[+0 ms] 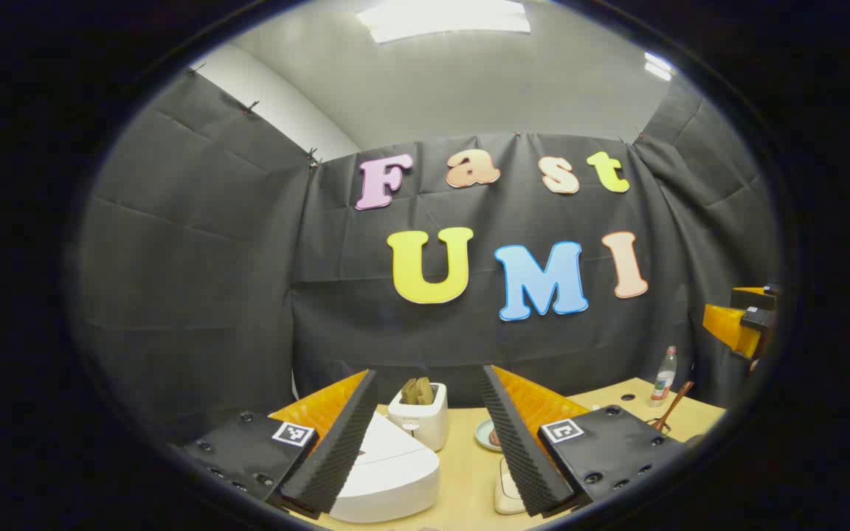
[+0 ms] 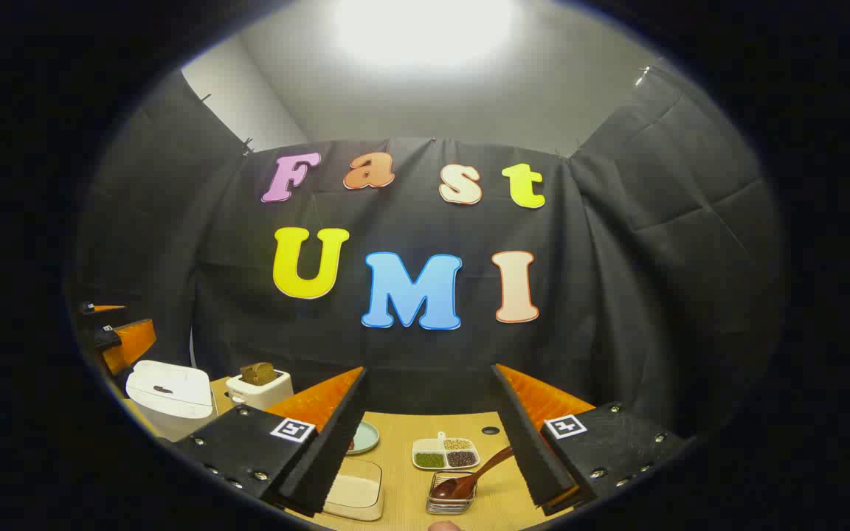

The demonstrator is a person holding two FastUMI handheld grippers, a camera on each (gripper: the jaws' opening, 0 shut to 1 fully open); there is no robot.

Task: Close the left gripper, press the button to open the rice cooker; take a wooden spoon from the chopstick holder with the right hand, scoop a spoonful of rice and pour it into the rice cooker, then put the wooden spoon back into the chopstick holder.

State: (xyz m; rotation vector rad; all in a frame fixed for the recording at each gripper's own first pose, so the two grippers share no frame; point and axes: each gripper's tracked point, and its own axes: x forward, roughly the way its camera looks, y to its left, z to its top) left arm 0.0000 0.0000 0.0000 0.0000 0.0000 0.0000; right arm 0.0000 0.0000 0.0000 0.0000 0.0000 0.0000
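Note:
The white rice cooker sits low between my left gripper's fingers with its lid down, and that gripper is open. In the right gripper view the cooker stands at far left with a dark mark on its lid. The wooden spoon leans in the wire chopstick holder, just below my open right gripper. It leans handle up to the right. A shallow box of rice lies left of the holder. The spoon also shows far right in the left gripper view, below the right gripper.
A white toaster holding bread stands behind the cooker. A small plate and a divided dish of beans lie mid-table. A bottle stands at the back right. The left gripper hangs above the cooker.

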